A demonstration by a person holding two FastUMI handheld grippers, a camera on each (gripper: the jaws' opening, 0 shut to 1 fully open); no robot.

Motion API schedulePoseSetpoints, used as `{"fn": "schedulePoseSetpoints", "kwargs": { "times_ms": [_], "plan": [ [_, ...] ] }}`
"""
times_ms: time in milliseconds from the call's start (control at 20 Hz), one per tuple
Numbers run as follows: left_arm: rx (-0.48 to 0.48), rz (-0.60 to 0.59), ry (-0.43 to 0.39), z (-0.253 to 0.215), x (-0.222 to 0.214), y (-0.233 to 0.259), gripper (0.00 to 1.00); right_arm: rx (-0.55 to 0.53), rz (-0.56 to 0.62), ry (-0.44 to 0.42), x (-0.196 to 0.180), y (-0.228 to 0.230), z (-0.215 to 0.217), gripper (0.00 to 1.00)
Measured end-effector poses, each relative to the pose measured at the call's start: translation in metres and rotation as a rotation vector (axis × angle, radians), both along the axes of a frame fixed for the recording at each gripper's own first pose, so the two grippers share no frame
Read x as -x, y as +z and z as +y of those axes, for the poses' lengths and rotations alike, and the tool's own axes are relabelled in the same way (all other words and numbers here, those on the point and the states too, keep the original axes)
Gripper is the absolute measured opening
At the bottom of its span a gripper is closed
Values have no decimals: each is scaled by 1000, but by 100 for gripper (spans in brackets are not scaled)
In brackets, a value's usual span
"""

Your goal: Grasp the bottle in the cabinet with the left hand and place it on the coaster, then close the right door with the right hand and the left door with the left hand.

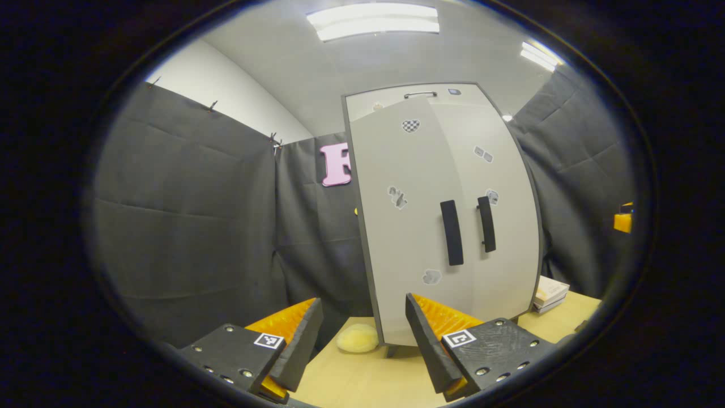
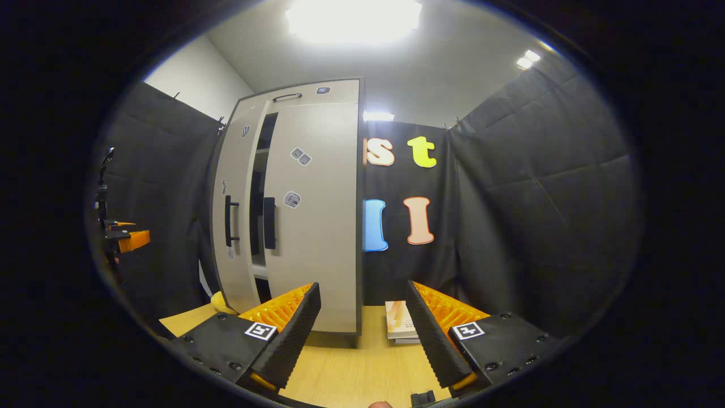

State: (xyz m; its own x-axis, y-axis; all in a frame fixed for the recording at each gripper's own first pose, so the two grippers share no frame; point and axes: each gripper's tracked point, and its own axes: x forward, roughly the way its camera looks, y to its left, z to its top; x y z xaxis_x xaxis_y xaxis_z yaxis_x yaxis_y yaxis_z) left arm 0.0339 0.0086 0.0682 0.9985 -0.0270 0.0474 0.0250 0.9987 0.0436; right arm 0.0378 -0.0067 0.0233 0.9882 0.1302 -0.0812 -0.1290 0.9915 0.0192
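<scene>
The left gripper [image 1: 362,345] hangs wide open and empty before the tall grey two-door cabinet [image 1: 498,249]; its left door [image 1: 405,226] stands ajar. The right gripper [image 2: 362,334] gapes empty too. The bottle is hidden from view, so the doors likely need opening first.

Cabinet [image 1: 447,215] stands on the bench [image 1: 362,379], blocking the way ahead. Its left door [image 1: 405,226] is ajar; in the right gripper view a narrow dark gap shows betw. it and the right door [image 2: 314,215]. Yellow lump [image 1: 357,338] sits near the cabinet's left foot. Books [image 2: 401,323] lie right of the cabinet. Bare bench in front.
</scene>
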Motion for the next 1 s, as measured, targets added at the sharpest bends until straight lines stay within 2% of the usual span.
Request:
{"fn": "schedulePoseSetpoints", "kwargs": {
  "times_ms": [250, 600, 850, 1000],
  "plan": [
    [-40, 9, 25, 22, 25, -19, 86, -19, -46, 1, 24, 9, 22, 96],
    [-1, 10, 51, 48, 61, -43, 87, -24, -54, -7, 52, -2, 39, 96],
    [19, 8, 54, 53, 68, -46, 87, -34, -42, -12, 63, -8, 42, 94],
    [12, 2, 53, 53, 69, -43, 86, -42, -36, -18, 64, -9, 40, 96]
  ]
}}
